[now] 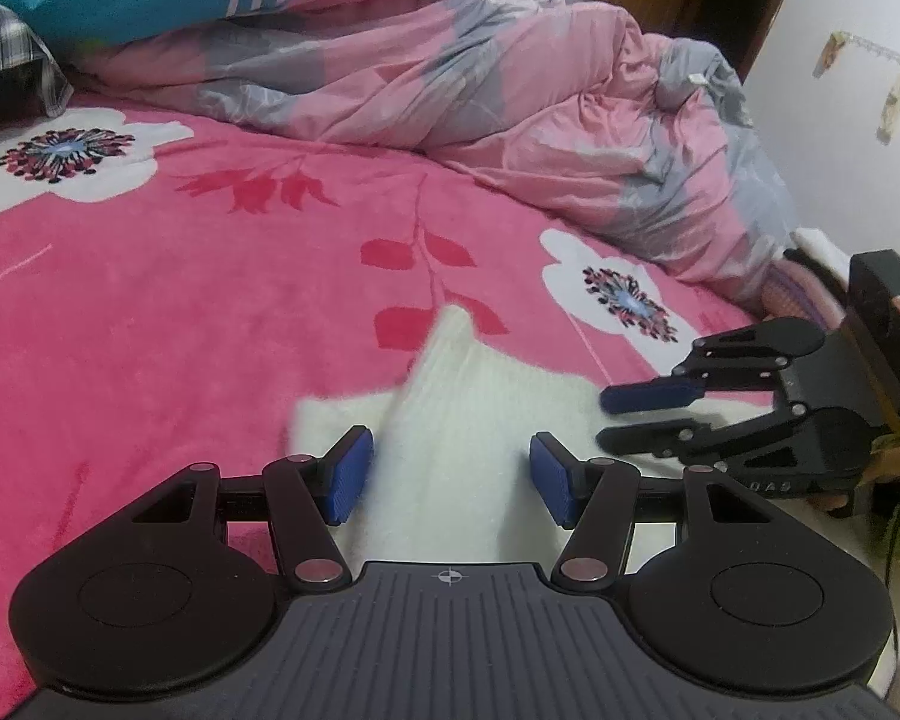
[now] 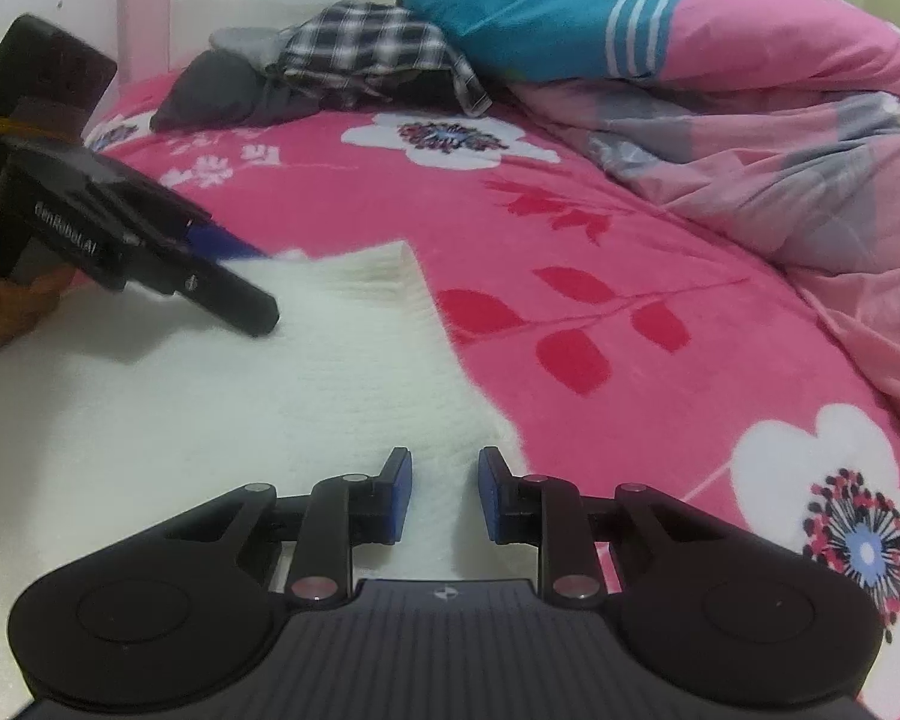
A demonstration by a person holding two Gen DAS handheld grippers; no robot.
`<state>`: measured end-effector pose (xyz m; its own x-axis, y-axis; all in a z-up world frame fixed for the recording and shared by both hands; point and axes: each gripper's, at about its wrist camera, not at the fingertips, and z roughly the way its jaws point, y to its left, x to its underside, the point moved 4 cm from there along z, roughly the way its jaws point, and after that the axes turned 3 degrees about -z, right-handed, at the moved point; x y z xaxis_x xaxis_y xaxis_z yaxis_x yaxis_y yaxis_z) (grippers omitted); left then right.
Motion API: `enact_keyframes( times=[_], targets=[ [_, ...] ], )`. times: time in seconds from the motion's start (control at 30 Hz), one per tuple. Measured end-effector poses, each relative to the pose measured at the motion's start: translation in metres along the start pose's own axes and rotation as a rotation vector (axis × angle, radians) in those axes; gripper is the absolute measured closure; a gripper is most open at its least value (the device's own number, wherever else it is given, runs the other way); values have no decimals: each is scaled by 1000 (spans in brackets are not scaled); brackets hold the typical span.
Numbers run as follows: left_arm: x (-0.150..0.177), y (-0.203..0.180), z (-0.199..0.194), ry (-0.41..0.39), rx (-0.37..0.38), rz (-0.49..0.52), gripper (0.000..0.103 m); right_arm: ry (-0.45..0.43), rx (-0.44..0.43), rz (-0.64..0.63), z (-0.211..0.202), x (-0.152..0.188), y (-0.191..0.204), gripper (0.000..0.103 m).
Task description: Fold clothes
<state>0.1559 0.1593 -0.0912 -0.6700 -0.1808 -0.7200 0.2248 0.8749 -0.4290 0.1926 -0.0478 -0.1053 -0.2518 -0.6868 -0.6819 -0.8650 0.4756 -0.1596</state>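
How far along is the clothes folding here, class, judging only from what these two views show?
Done: little that shows; the white garment lies spread on the pink bedspread, and one edge may be turned over. In hand: the left tool and right tool both hover open above it, gripping nothing. Left: the fold itself, plus the checked shirt and dark clothes heaped beyond.
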Motion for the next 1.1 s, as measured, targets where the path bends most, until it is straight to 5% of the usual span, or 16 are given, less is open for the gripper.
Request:
enact_keyframes(
  times=[0.1, 0.43, 0.77, 0.9, 1.1],
  targets=[
    [-1, 3, 0, -9, 18, -18, 45, 10, 23, -69, 2, -3, 12, 100],
    [-5, 4, -9, -59, 3, -29, 45, -71, 264, -153, -8, -26, 20, 102],
    [2, -2, -3, -56, -90, 67, 46, 25, 230, -104, 21, -10, 13, 101],
    [4, 0, -4, -65, -87, 58, 46, -21, 188, -32, 3, -25, 2, 99],
    [4, 6, -6, -76, -75, 20, 48, -54, 3, 30, 6, -48, 1, 94]
  ],
)
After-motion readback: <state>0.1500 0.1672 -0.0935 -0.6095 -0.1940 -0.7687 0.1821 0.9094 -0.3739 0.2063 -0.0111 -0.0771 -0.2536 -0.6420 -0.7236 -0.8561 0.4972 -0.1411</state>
